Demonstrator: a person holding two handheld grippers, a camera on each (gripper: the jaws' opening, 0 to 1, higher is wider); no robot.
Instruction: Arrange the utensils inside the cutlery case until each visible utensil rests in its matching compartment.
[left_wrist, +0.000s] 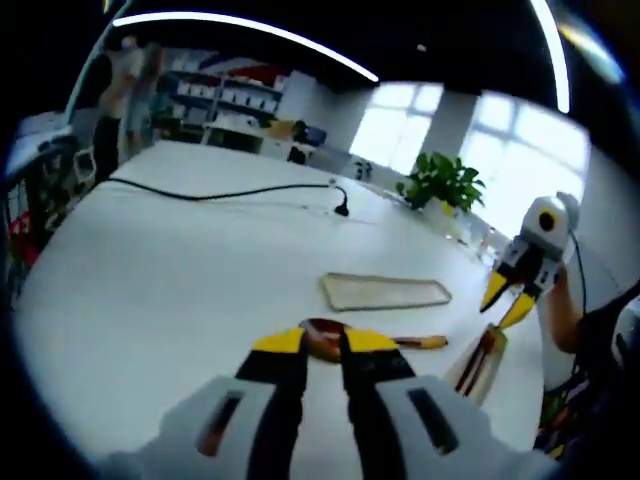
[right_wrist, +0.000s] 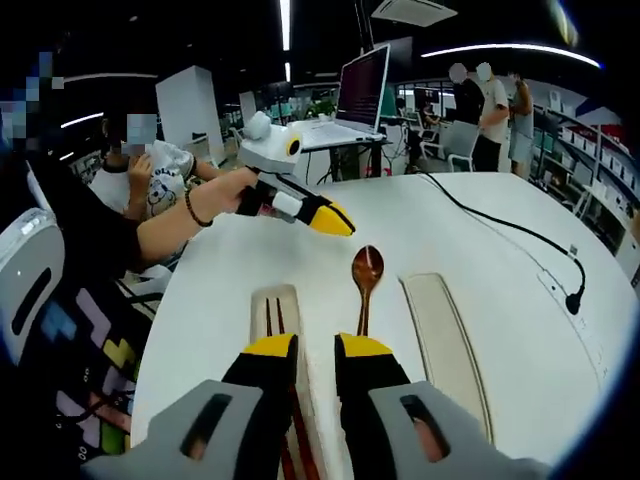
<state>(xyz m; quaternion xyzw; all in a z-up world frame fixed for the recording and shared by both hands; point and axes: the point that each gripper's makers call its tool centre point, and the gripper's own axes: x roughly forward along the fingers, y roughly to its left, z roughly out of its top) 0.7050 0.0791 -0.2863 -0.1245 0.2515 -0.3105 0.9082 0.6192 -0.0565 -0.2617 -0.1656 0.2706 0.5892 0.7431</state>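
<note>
On the white surface (right_wrist: 500, 260) a wooden spoon (right_wrist: 366, 280) lies between the cutlery case (right_wrist: 280, 310), which holds dark chopsticks (right_wrist: 272, 318), and the flat case lid (right_wrist: 445, 340). The right hand-held gripper (right_wrist: 316, 352) has its jaws a little apart, just at the spoon's handle end, holding nothing. The left hand-held gripper (left_wrist: 322, 345) is also slightly spread, near the spoon bowl (left_wrist: 322, 338). A black cable (right_wrist: 510, 230) runs toward the surface's far edge.

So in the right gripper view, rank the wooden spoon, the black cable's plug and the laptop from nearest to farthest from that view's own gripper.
1. Wooden spoon, just ahead of the right gripper.
2. Cable plug, far right on the table.
3. Laptop, beyond the table's far edge.
</note>
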